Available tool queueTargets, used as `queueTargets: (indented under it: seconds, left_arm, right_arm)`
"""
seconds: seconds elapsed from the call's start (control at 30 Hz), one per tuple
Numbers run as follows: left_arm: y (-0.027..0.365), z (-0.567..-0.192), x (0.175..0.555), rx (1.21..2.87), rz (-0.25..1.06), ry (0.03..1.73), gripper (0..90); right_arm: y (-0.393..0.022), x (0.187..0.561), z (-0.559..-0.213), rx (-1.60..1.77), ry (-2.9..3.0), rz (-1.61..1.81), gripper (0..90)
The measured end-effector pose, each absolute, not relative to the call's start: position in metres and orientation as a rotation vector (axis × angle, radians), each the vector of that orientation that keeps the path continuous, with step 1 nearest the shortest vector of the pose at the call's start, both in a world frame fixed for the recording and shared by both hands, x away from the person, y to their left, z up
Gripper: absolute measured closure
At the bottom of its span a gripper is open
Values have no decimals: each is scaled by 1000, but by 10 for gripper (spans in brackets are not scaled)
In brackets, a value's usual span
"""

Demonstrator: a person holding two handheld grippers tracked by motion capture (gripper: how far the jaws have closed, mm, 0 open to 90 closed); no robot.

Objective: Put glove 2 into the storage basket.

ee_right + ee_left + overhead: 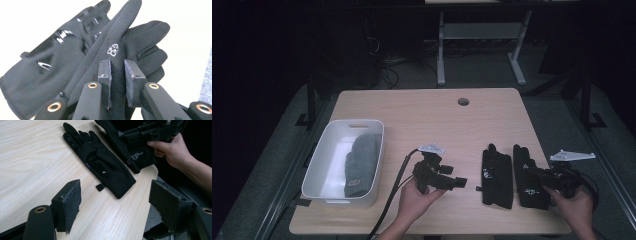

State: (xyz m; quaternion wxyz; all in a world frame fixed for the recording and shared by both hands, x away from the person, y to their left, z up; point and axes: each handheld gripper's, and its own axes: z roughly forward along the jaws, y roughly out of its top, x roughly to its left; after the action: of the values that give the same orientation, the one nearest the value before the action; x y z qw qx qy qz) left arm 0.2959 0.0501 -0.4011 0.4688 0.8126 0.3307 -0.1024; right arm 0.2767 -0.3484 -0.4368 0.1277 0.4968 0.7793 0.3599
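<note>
Glove [117,75] in right claw [117,72]

1. The far half of the worktop [432,107] lies bare, broken only by a small round hole [463,102] near the back edge.
2. At the left, a white bin [328,145] holding a grey cloth [362,165] blocks that side.
3. Two black gloves [497,176] lie flat side by side at the right front, with the right tongs [539,176] over the outer one.
4. Between the bin and the gloves, the left tongs [457,182] occupy the front strip.
</note>
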Motion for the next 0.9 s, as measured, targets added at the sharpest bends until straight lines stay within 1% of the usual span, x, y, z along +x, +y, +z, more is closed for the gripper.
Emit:
queueTargets:
  seconds: [0.23,0.37,0.53,0.7,0.73,0.87,0.9]
  left_arm:
    - [48,-403,293,2009,-250,805,245]
    - [50,-402,293,2005,-248,805,245]
    - [51,-402,292,2006,-240,804,245]
    - [52,-403,291,2008,-248,804,245]
    - [53,-403,291,2006,-249,806,245]
    - [53,-404,291,2000,-253,806,245]
    - [52,-405,290,2005,-254,809,245]
  right_arm:
    - [-327,277,-419,1377,2284,1083,760]
    - [-319,282,-416,1407,2277,1133,759]
    - [-307,290,-416,1436,2272,1220,758]
    - [-293,296,-417,1413,2281,1221,757]
    - [-285,300,-419,1410,2291,1199,756]
    - [-279,304,-425,1424,2306,1179,753]
    - [-274,305,-432,1426,2335,1161,746]
